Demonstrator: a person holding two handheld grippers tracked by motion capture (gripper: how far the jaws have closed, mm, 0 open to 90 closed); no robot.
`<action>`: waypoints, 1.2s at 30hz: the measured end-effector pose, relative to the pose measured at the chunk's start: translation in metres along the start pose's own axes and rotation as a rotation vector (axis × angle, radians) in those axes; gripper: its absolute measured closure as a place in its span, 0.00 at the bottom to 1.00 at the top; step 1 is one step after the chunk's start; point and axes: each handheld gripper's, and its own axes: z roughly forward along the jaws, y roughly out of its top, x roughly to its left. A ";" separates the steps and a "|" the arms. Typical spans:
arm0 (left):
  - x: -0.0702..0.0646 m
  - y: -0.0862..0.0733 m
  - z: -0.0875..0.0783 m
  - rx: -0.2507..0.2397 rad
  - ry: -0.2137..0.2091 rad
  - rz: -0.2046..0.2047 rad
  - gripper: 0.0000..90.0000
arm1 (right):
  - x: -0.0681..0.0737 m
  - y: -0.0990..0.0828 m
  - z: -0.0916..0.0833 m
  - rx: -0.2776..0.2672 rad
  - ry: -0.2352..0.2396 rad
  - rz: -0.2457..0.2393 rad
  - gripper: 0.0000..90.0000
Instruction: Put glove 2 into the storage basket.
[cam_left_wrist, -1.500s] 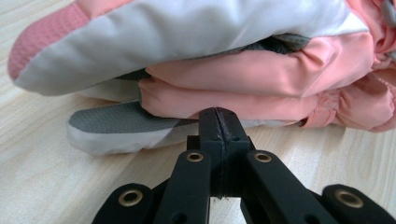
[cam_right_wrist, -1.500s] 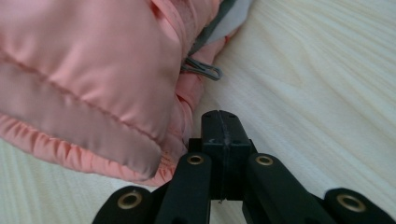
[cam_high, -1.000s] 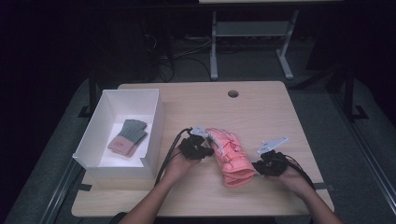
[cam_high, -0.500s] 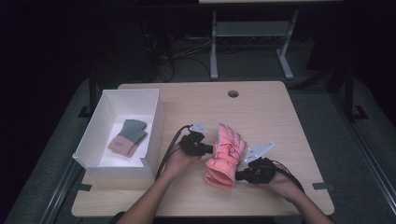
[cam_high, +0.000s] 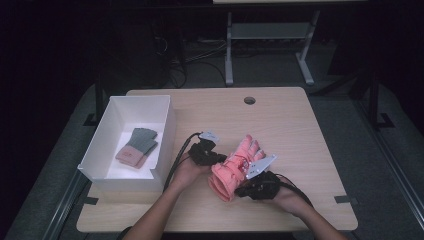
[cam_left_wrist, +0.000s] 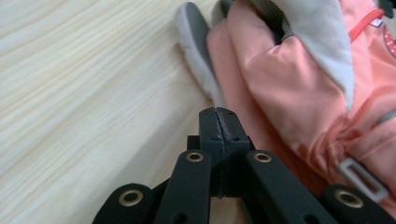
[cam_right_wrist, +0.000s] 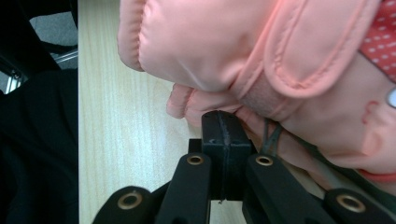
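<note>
My left gripper (cam_left_wrist: 218, 122) and right gripper (cam_right_wrist: 223, 126), jaws pressed together, both touch the padded salmon-pink ski glove (cam_high: 234, 167).

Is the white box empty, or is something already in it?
Not empty. The high view shows the white box holding one folded item, grey at one end and pinkish at the other, flat on its floor; what it is, cannot tell.

Wooden table (cam_high: 295, 125) bears white box (cam_high: 165, 131), pink gloves (cam_high: 235, 170).

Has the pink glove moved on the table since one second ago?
Yes. The pink glove has turned: against the table's round hole, its fingertips now point up-right and its cuff has swung toward the near edge.
</note>
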 end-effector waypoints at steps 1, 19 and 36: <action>0.001 0.000 -0.002 -0.002 0.011 -0.001 1.00 | -0.001 0.000 -0.002 -0.001 -0.002 0.004 1.00; -0.020 0.041 -0.048 -0.034 -0.041 0.000 0.41 | -0.004 -0.061 -0.065 -0.086 -0.242 0.215 0.29; -0.032 0.054 0.002 0.073 -0.097 0.039 0.15 | -0.006 -0.071 -0.073 -0.108 -0.311 0.236 0.15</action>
